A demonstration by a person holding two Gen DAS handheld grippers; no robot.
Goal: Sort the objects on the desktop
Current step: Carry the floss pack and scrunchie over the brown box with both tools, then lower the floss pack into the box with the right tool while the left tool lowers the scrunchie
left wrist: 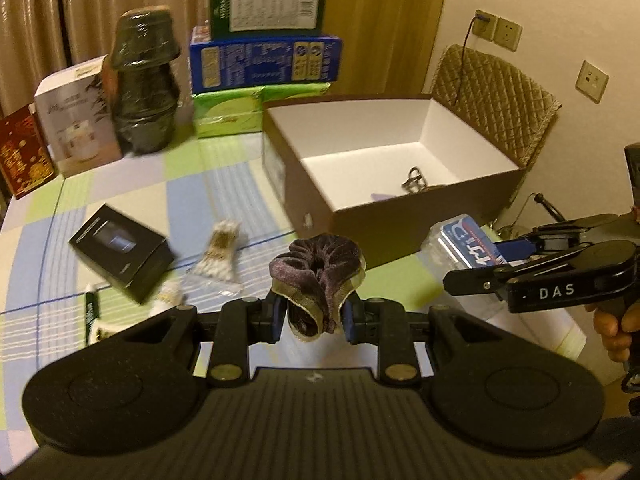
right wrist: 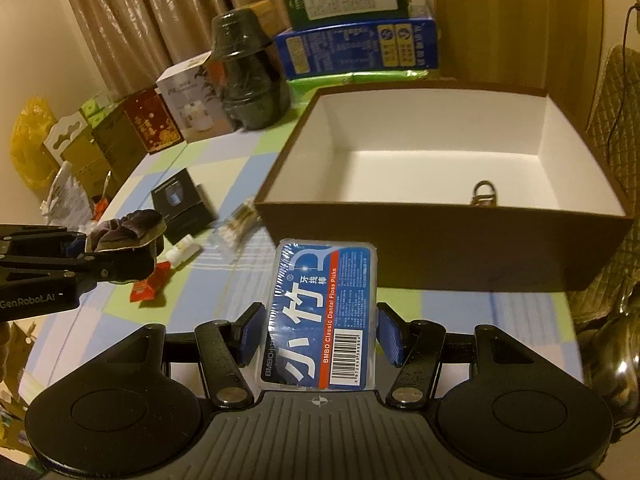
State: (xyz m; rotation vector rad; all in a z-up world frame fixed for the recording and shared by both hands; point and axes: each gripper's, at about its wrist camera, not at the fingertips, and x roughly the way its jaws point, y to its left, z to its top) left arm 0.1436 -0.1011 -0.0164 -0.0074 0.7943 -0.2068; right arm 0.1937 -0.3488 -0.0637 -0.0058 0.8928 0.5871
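Purple scrunchie (left wrist: 316,280) pinched in the nearly closed left gripper (left wrist: 314,316), held above the surface (left wrist: 224,184), short of the brown box (left wrist: 400,224). Floss-pick case (right wrist: 320,316) clamped across its width in the half-open right gripper (right wrist: 320,332), also just before the box. Step in hand: carry to box. Next: clear the near wall, then release. Box holds only a small metal ring-like item (right wrist: 484,194); identity unclear.

Beige curtains (left wrist: 36,20), cream wall with sockets (left wrist: 496,28), quilted chair (left wrist: 500,96), checked tablecloth (left wrist: 132,184), warm light
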